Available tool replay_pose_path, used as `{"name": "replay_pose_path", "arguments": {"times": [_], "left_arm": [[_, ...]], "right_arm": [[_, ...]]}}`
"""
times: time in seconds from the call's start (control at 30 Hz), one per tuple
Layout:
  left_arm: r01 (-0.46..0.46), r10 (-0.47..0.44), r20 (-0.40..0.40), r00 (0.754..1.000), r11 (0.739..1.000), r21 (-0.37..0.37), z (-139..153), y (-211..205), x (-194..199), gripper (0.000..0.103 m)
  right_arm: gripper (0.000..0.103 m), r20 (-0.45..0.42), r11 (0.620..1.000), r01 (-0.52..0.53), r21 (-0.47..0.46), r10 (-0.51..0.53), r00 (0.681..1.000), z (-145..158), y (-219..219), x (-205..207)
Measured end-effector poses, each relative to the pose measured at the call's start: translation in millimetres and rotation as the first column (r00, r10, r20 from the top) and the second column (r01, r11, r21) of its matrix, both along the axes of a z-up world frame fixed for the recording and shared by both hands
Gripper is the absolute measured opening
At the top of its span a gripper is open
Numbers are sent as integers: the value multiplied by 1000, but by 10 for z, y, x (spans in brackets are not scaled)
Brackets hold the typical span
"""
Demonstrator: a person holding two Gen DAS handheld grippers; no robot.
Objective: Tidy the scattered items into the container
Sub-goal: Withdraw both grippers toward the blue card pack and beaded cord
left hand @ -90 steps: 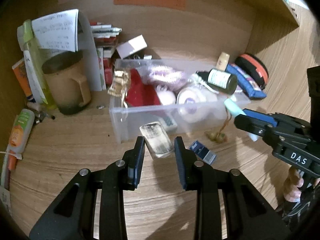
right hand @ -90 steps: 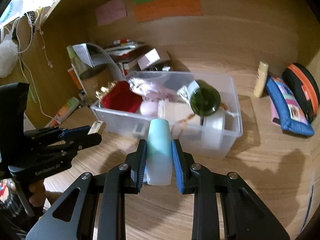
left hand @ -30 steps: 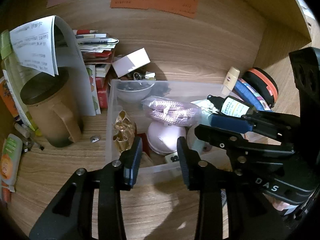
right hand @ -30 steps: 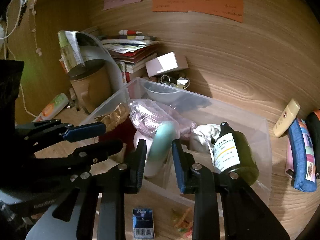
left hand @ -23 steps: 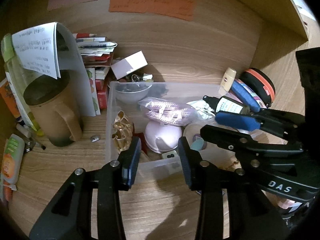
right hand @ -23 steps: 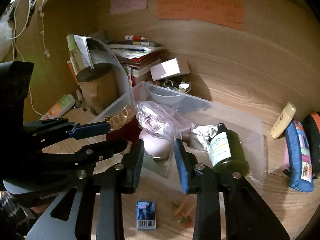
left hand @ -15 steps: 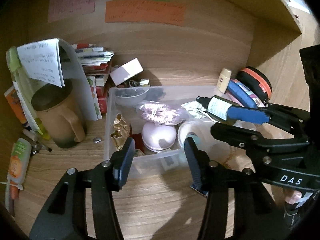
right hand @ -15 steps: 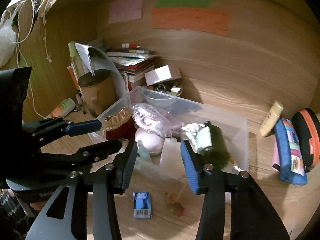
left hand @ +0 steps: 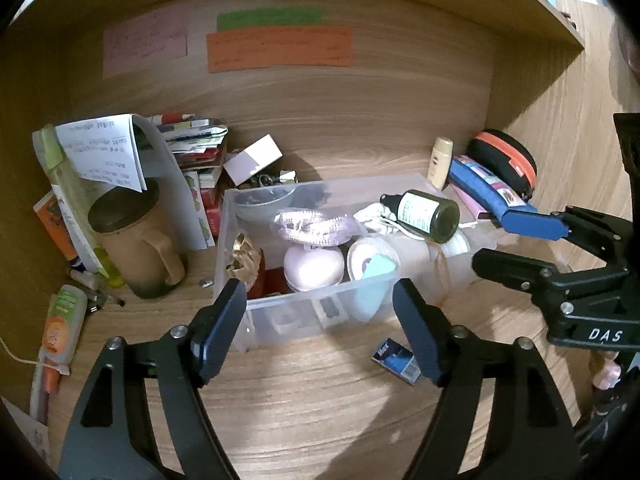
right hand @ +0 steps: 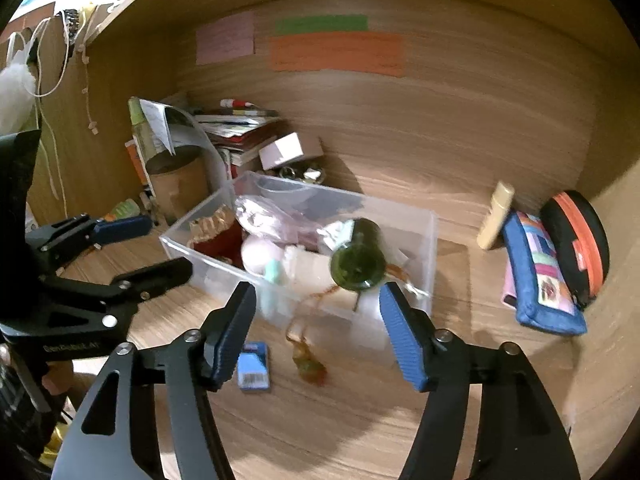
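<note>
both claws (left hand: 316, 320) (right hand: 318, 320) opening, empty; small blue box (right hand: 253, 366), maybe cigarettes, outside container (left hand: 320, 308).

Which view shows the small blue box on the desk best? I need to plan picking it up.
The right wrist view: the small blue box lies whole, barcode showing, beside the right gripper's left finger. In the left wrist view the left gripper's right finger partly hides the box.

one clear bin (left hand: 320, 300), one green bottle (left hand: 426, 216), one mug (left hand: 138, 248), three wall notes (left hand: 280, 50)
</note>
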State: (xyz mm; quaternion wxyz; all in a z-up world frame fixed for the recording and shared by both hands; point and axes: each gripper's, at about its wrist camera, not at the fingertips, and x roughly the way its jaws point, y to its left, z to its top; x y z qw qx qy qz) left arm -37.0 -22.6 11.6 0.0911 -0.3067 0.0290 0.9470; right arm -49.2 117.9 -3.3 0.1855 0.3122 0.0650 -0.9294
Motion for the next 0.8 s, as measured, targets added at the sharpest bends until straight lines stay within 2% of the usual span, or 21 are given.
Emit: {"name": "replay_pose_path", "arguments": {"times": [0.13, 0.27, 0.4, 0.6, 0.8], "left_arm": [[8, -8, 33, 999, 1000, -7, -64, 33, 19, 76], [48, -51, 109, 993, 999, 24, -188, 28, 5, 76], [64, -65, 165, 984, 998, 9, -346, 83, -12, 76], [111, -104, 257, 961, 994, -13, -604, 234, -65, 76], [207, -203, 318, 926, 978, 21, -701, 426, -152, 76]], "right_arm": [[61, 28, 1000, 16, 10, -16, 999, -84, 103, 14], [62, 56, 999, 33, 25, -35, 998, -188, 210, 19], [62, 110, 999, 40, 29, -43, 993, -341, 292, -56], [62, 170, 999, 25, 36, -31, 985, -531, 298, -125], [61, 227, 1000, -13, 23, 7, 974, -681, 265, -200]]}}
